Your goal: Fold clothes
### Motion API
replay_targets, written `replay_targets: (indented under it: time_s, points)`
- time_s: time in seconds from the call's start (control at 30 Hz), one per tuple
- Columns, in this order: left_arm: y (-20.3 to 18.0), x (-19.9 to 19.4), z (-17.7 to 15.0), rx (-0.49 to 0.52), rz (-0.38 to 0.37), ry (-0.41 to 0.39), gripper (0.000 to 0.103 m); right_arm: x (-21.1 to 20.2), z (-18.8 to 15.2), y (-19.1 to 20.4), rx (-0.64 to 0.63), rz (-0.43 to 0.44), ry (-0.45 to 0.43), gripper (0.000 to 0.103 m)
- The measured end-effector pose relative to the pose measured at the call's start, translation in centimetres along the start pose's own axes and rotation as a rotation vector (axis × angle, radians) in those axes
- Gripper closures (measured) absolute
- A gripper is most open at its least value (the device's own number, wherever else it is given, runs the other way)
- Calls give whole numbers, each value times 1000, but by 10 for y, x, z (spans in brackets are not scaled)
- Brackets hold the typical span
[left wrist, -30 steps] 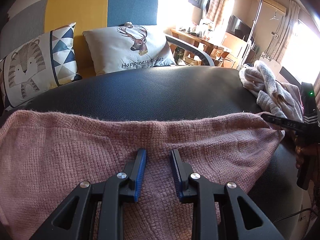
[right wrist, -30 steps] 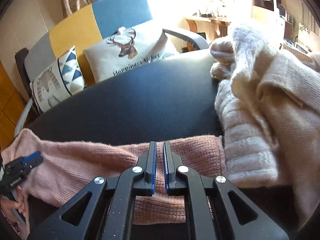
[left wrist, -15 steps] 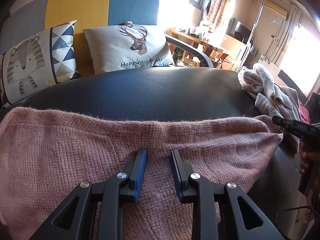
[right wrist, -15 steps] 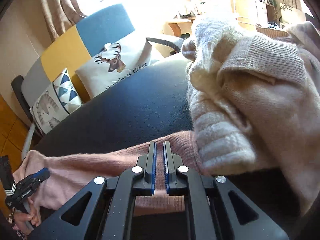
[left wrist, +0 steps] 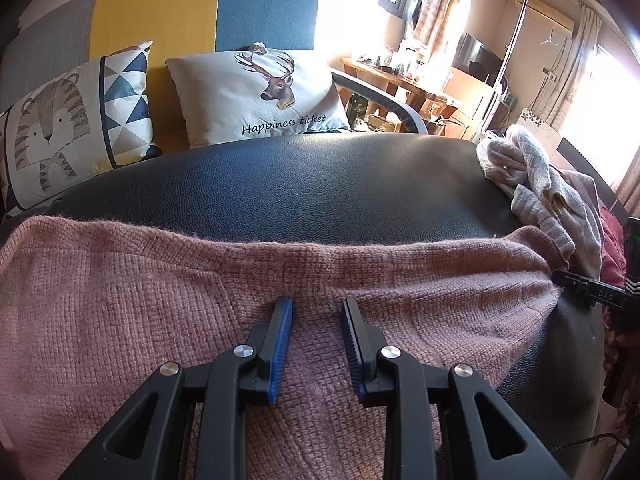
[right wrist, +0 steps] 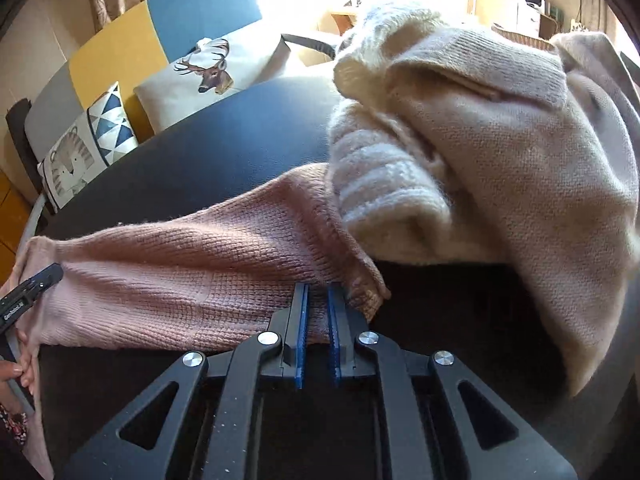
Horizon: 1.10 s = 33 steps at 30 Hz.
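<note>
A pink knit sweater (left wrist: pixel 160 300) lies spread over the near part of a black leather surface (left wrist: pixel 300 188). My left gripper (left wrist: pixel 316 312) is over the sweater with its jaws apart and nothing between them. My right gripper (right wrist: pixel 317 296) is shut on the sweater's right end (right wrist: pixel 240 264), next to a pile of cream knitwear (right wrist: pixel 480 140). The right gripper's tip also shows in the left wrist view (left wrist: pixel 588 292) at the sweater's right corner. The left gripper's tip shows in the right wrist view (right wrist: pixel 28 292) at the far left.
A pile of cream and grey knitwear (left wrist: pixel 536 184) sits at the right edge of the black surface. Behind it stands a sofa (left wrist: pixel 160 12) with a deer pillow (left wrist: pixel 260 96) and a tiger pillow (left wrist: pixel 72 120). A desk (left wrist: pixel 400 80) is at the back right.
The right gripper has moved toward me and to the right with the sweater's end, drawing it out along the pile of cream knitwear. The left gripper has stayed open over the sweater.
</note>
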<state>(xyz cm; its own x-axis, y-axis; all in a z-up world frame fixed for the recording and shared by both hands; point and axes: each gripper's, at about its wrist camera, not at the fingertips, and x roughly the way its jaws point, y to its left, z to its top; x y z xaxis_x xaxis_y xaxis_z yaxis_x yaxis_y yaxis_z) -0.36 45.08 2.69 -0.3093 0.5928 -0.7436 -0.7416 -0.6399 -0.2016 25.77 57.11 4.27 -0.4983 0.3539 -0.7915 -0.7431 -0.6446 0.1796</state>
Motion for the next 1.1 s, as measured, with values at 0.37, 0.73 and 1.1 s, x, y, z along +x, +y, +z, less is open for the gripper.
replay_targets:
  time_s: [0.37, 0.73, 1.1]
  points:
    - [1, 0, -1, -15, -17, -2, 77, 32, 35, 51, -39, -12, -15, 76]
    - [3, -4, 2, -14, -30, 16, 76, 20, -15, 173, -269, 71, 4, 75]
    - [71, -84, -36, -104, 4, 35, 76, 22, -25, 175, -289, 27, -15, 75]
